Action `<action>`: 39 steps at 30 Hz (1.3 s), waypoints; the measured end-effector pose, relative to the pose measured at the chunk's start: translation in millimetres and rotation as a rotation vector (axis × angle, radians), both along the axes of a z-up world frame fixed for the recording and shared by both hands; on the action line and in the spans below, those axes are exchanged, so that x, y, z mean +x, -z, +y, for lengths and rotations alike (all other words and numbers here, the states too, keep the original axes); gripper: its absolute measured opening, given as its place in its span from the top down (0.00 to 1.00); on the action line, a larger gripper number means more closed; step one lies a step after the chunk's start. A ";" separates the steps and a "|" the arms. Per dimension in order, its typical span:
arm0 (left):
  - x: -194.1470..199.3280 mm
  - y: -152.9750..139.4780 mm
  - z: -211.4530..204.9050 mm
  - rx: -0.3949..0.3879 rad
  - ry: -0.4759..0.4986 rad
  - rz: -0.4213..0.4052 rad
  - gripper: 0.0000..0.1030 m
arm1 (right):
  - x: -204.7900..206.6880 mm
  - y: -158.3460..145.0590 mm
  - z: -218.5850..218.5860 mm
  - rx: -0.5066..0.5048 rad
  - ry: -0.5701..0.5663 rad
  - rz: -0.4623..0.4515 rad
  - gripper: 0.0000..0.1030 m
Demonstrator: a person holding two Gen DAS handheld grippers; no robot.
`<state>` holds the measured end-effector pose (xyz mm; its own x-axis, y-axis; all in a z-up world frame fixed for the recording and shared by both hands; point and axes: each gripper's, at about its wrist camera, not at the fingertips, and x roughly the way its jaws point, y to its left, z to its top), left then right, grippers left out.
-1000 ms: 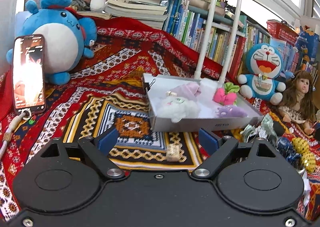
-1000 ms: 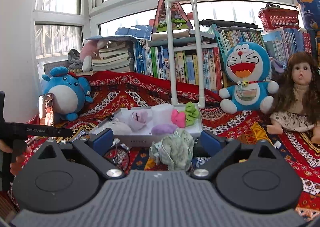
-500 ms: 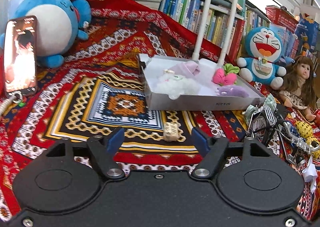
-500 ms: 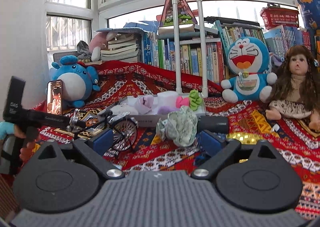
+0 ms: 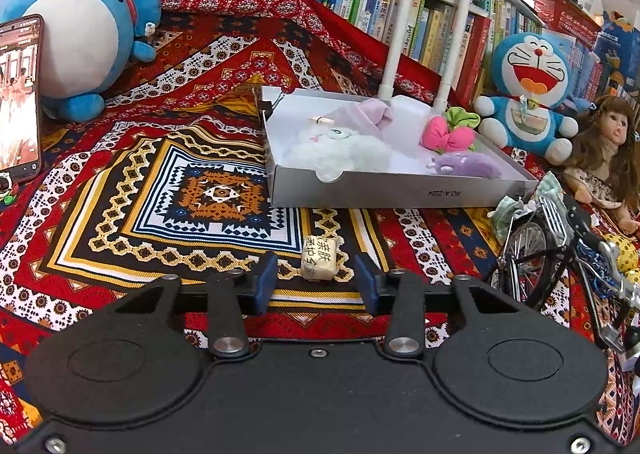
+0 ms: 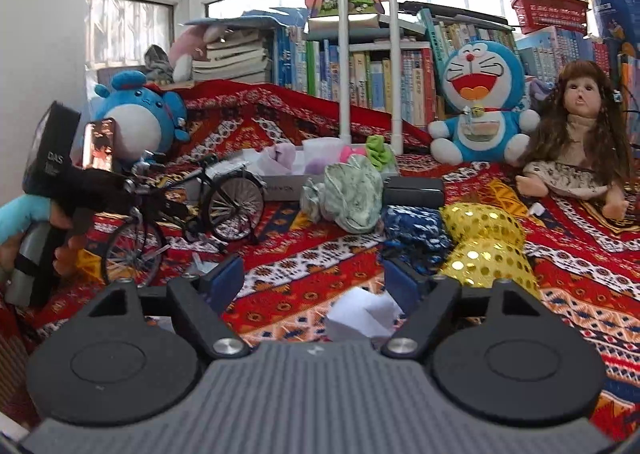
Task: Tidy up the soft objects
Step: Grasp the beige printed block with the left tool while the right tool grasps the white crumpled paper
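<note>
My left gripper [image 5: 316,284] hovers low over the patterned cloth. Its jaws are closing, and a small cream packet [image 5: 322,257] with printed characters lies between the blue fingertips, untouched by either pad. Beyond it stands the white tray [image 5: 400,190] holding a white fluffy toy [image 5: 340,146], a pink bow [image 5: 444,134] and a purple plush [image 5: 464,166]. My right gripper [image 6: 314,286] is closing too, with a white crumpled piece [image 6: 362,316] under the gap, not pinched. Ahead of it lie a pale green scrunchie [image 6: 352,194], a blue patterned scrunchie [image 6: 416,230] and a gold sequin one [image 6: 484,242].
A model bicycle [image 6: 192,206] stands left of the right gripper, next to the hand-held left gripper [image 6: 52,182]. A black cylinder [image 6: 414,190] lies behind the scrunchies. A Doraemon plush [image 6: 480,102], a doll [image 6: 580,142], a round blue plush [image 5: 80,30], a phone [image 5: 18,98] and bookshelves ring the cloth.
Both grippers have sunk toward the cloth and moved forward. The left jaws have narrowed around the cream packet. The right jaws have narrowed slightly, and the sequin scrunchie and white piece have come into view.
</note>
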<state>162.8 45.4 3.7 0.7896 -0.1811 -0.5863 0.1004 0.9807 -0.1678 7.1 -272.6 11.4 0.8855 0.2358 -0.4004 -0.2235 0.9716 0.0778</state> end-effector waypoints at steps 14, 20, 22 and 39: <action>3.3 1.9 -5.6 0.019 0.012 0.006 0.82 | -6.1 11.5 -10.2 0.052 0.059 0.044 0.21; 3.2 -0.2 -7.1 0.037 0.002 0.004 0.83 | -4.5 12.8 -9.9 0.068 0.062 0.063 0.42; 1.8 -2.2 -7.5 0.042 0.001 -0.003 0.83 | -3.6 12.7 -11.0 0.085 0.069 0.072 0.58; -4.5 -25.4 -5.4 0.019 0.013 -0.054 0.83 | 9.6 -9.6 -15.7 0.118 0.096 0.014 0.59</action>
<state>158.4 40.0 29.0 0.8176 -0.1810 -0.5466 0.1216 0.9822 -0.1434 16.7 -288.3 21.0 0.9007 0.1963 -0.3875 -0.1277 0.9723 0.1956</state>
